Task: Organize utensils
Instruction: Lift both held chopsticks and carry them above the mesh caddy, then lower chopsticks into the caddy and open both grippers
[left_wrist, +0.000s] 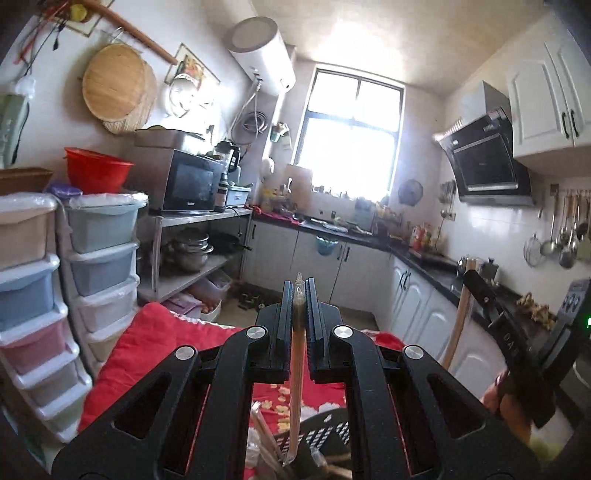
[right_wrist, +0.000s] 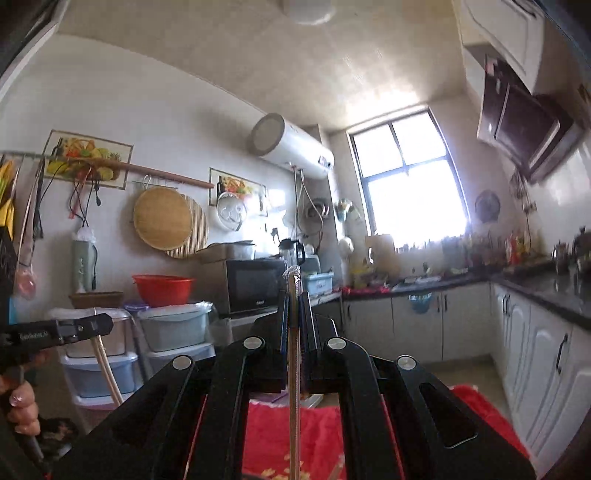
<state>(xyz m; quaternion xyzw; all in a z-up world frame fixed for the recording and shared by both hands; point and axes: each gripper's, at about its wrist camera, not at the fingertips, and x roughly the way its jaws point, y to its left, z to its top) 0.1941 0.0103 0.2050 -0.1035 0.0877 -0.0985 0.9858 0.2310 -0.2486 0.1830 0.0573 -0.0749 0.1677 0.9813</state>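
My left gripper (left_wrist: 298, 295) is shut on a pair of chopsticks in a clear wrapper (left_wrist: 296, 369), held upright; its lower end hangs over a black perforated utensil basket (left_wrist: 325, 435) with more wrapped chopsticks (left_wrist: 267, 435) beside it. My right gripper (right_wrist: 294, 306) is shut on another wrapped pair of chopsticks (right_wrist: 293, 387), also upright. The right gripper shows at the right of the left wrist view (left_wrist: 480, 291) with its chopsticks (left_wrist: 458, 317). The left gripper shows at the left of the right wrist view (right_wrist: 99, 325) with its chopsticks (right_wrist: 107, 369).
A red flowered cloth (left_wrist: 155, 343) lies below both grippers. Stacked plastic drawers (left_wrist: 99, 258) stand at the left, a metal rack with a microwave (left_wrist: 188, 181) behind. White cabinets and a dark counter (left_wrist: 424, 258) run along the back and right. Ladles hang on the right wall (left_wrist: 565, 236).
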